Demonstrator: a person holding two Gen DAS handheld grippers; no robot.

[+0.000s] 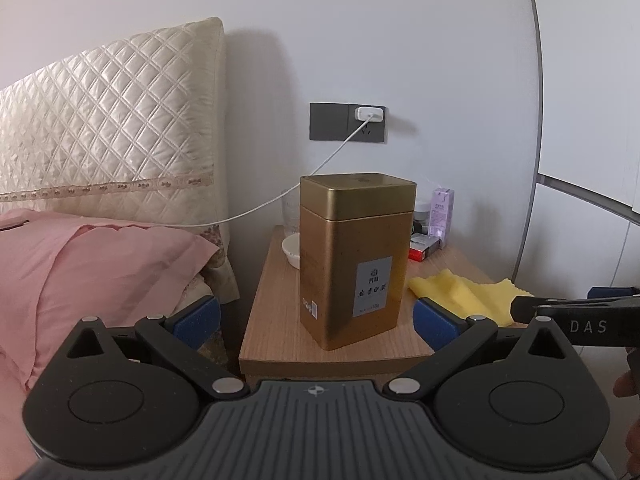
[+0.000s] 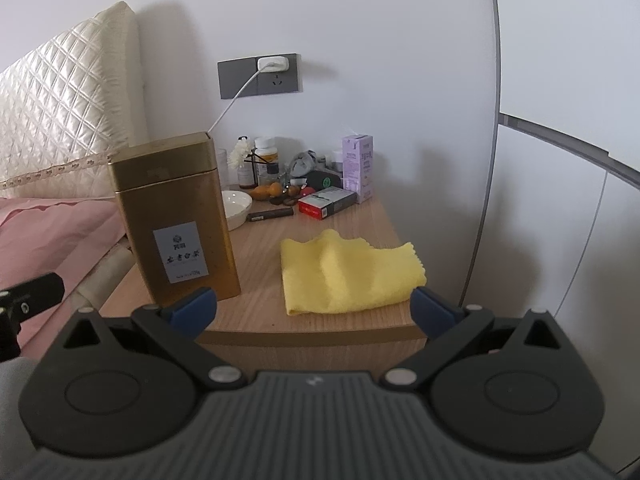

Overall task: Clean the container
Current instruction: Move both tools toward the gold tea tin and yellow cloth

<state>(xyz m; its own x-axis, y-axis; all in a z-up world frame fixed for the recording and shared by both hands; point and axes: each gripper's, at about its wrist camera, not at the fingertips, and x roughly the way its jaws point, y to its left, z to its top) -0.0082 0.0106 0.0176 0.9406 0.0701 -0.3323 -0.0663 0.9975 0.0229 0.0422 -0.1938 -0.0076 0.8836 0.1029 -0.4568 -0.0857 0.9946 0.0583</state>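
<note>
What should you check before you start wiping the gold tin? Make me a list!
1. Tall gold metal tin standing upright on the wooden bedside table: ok.
2. Tin's lid shut: ok.
3. Folded yellow cloth lying free, nothing on it: ok.
4. Right gripper open, facing the cloth: ok.
5. Left gripper open, facing the tin: ok.
6. White dish close behind the tin: not ok, mind it.

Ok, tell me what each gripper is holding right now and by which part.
Nothing is held. The left gripper is open in front of the gold tin; the right gripper is open before the yellow cloth. Neither touches anything.
</note>
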